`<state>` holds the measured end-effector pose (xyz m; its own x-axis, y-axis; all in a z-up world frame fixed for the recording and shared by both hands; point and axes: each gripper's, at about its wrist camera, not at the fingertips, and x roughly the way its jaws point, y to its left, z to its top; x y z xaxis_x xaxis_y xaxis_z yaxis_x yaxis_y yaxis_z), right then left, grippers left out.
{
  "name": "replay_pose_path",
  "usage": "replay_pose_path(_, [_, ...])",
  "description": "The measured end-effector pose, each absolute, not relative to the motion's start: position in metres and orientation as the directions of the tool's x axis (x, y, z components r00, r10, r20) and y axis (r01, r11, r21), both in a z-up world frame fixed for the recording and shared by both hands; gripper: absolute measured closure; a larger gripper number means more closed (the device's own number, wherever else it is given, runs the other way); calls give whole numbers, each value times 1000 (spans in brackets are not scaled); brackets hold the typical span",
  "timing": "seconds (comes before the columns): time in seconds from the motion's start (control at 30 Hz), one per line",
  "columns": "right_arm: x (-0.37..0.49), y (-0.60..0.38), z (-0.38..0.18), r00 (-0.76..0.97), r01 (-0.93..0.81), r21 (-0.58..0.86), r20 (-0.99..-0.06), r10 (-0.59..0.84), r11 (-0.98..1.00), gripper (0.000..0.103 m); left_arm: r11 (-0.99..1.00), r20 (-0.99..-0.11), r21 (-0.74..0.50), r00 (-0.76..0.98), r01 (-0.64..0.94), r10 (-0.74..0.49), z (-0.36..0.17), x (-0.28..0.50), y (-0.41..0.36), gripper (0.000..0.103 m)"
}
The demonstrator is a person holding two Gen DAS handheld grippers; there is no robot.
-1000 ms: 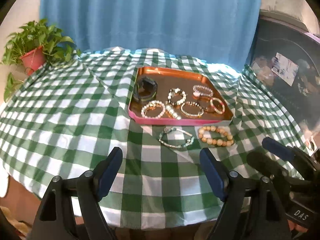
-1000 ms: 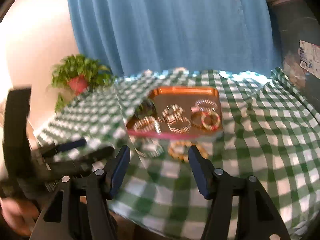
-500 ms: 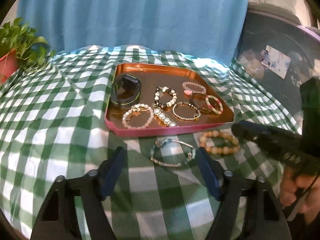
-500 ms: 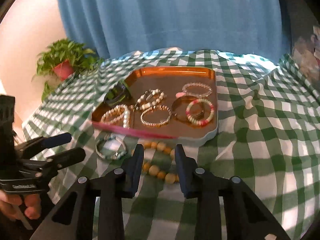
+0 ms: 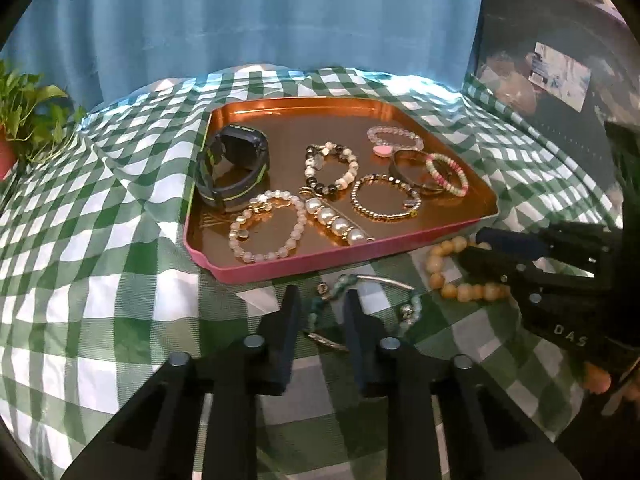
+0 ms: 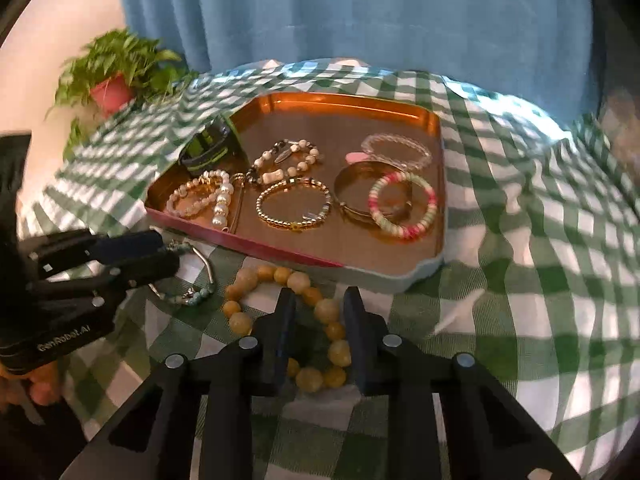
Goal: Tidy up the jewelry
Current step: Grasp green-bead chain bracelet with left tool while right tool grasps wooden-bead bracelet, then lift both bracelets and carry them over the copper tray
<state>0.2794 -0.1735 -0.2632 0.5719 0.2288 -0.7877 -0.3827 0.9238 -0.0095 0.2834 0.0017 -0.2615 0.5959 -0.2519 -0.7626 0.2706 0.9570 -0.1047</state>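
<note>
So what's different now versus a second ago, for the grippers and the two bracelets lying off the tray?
Both grippers came down toward the cloth, jaws just closing. The left gripper now straddles the teal bracelet, the right gripper the wooden bead bracelet; neither is lifted. The tray and its jewelry are unchanged.

— What is the tray [image 5: 256, 270] made of?
— It looks like shiny metal, coppery inside, with a painted pink rim.
— And the tablecloth [image 5: 100, 248]?
— Soft, matt cloth is seen, checked green and white, with creases.
— The yellow bead bracelet [image 6: 326, 310]?
— Smooth, round beads are seen, a bit dull, like wood or stone.
— The pearl bracelet [image 5: 336, 220]?
— Glossy white beads are shown.
— The gold bangle [image 6: 352, 196]?
— Shiny, smooth metal.
— The curtain [image 6: 360, 20]?
— Blue cloth, matt and folded.
— The gripper fingers [image 6: 280, 332]?
— Dark, matt plastic is seen.
</note>
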Motion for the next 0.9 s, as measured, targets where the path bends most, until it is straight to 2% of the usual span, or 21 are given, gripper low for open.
replay_pose_path(0.07, [279,-167,-263,573,-405,-29,-787,229,914,92,958,-767,-128,587,257,-260,-261,286,8,94])
replay_pose_path(0.13, [279,-167,-262,576,-406,-33,-785,227,913,92,958,-771,-161,576,237,-272,-261,288,14,97])
replay_pose_path(0.27, [273,-173,-259,567,-376,18,-786,245,926,92,955,-762,-233,575,186,-298,-256,276,26,97])
replay_pose_path(0.37, [257,-186,-250,574,-356,78,-768,284,931,92,927,-724,-331,583,174,-368,-240,258,41,98])
replay_pose_path(0.47, [233,-189,-247,546,-365,140,-769,333,921,92,945,-746,-265,580,193,-328,-240,242,40,97])
replay_pose_path(0.57, [222,-174,-255,522,-407,80,-797,304,910,92,941,-790,-277,512,193,-337,-255,240,36,97])
replay_pose_path(0.63, [223,-170,-257,530,-424,50,-796,293,904,92,947,-796,-243,515,211,-319,-254,240,29,92])
replay_pose_path(0.73, [232,-176,-258,527,-404,85,-792,308,911,92,955,-804,-191,521,228,-286,-256,245,19,84])
replay_pose_path(0.9, [240,-172,-260,537,-404,57,-793,287,913,91,929,-771,-309,519,201,-369,-260,256,30,82])
